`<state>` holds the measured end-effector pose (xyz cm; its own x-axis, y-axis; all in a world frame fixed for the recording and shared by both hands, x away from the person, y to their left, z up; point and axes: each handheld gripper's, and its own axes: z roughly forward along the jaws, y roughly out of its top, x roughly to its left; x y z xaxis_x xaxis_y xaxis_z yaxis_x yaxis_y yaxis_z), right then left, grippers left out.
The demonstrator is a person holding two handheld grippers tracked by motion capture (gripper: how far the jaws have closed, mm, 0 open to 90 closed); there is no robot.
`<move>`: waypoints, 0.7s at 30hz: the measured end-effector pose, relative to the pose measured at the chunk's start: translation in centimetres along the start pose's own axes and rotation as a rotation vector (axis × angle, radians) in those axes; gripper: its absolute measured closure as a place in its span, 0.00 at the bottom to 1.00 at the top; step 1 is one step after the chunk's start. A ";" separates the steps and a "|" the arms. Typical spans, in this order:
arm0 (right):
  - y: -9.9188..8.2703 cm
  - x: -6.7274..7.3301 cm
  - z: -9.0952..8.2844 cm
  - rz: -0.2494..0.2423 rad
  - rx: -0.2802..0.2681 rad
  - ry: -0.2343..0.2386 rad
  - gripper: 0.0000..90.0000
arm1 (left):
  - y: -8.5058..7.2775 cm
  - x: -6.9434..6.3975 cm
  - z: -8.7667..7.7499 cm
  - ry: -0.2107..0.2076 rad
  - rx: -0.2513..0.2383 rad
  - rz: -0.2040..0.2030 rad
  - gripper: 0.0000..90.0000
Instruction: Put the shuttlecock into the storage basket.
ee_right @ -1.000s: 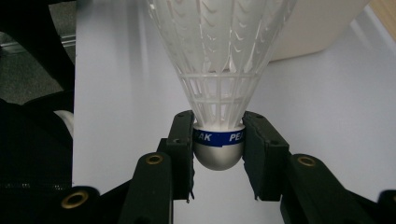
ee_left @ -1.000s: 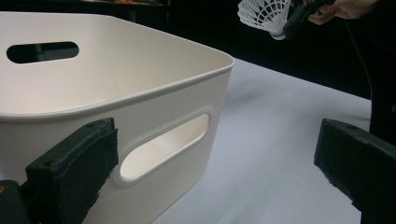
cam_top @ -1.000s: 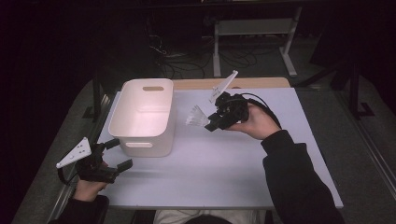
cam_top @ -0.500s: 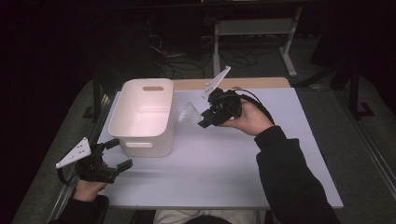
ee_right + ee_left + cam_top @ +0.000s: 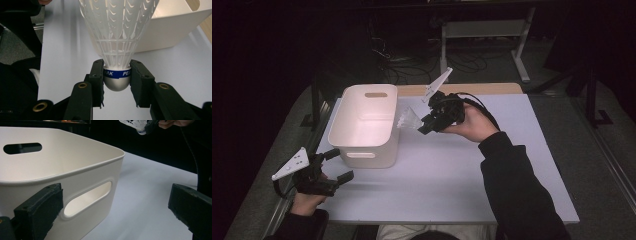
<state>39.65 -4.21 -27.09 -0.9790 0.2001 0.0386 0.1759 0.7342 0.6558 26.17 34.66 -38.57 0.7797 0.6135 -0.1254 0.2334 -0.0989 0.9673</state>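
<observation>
On the white table top [image 5: 447,175], a cream plastic bin with slot handles [image 5: 364,127] stood between the two hands, and the right gripper [image 5: 426,124] held a white plastic shuttlecock [image 5: 408,120] above the table just beside the bin's right rim, its jaws pinching the silver cork base with the blue band. The left gripper [image 5: 339,165] rested near the bin's front corner with jaws spread wide and nothing between them, while the room behind was too dark to make out. Compared with a second before, the shuttlecock had come closer to the bin and a little higher.
</observation>
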 end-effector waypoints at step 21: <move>2.5 -0.1 -0.1 -0.020 -0.031 0.004 0.72 | 0.0 0.0 0.0 -0.002 0.000 -0.001 0.00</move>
<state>40.14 -2.50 -25.36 -0.9827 0.1828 0.0280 0.1528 0.7172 0.6799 26.18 34.66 -38.57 0.7806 0.6121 -0.1264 0.2336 -0.0983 0.9674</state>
